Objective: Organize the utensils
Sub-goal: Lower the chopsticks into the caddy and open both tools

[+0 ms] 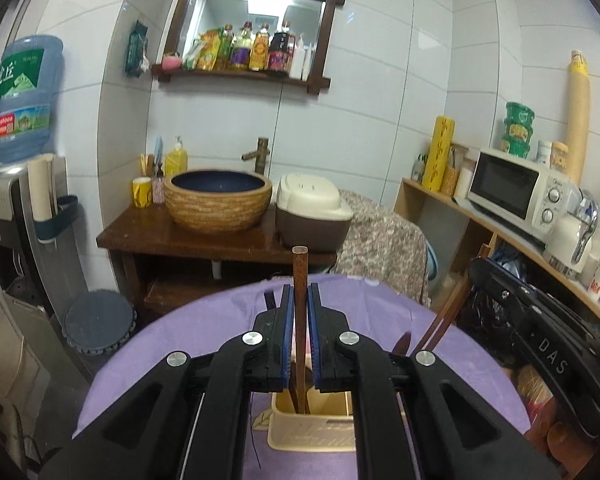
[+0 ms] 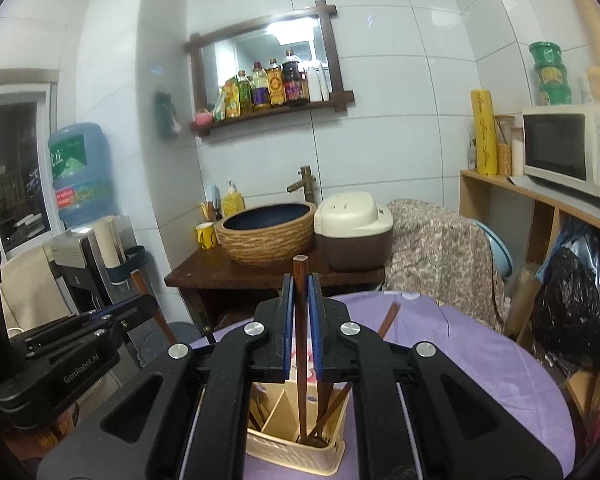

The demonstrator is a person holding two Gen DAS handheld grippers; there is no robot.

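Note:
My left gripper (image 1: 300, 294) is shut on a brown wooden chopstick (image 1: 299, 280) that stands upright, its lower end inside a cream utensil holder (image 1: 312, 432) on the purple-covered table (image 1: 180, 344). My right gripper (image 2: 300, 284) is shut on another brown chopstick (image 2: 300, 276), also upright, its lower end in the right compartment of the same holder (image 2: 296, 452). More chopsticks (image 2: 332, 404) lean in that compartment. The right gripper also shows at the right of the left wrist view (image 1: 540, 320); the left one shows at the left of the right wrist view (image 2: 80, 332).
Behind the table stand a wooden stand (image 1: 204, 240) with a woven basin (image 1: 220, 200) and a rice cooker (image 1: 312, 212). A water dispenser (image 1: 16, 220) is at left. A shelf with a microwave (image 1: 516, 192) is at right. A cloth-draped chair (image 1: 384, 240) is beside the table.

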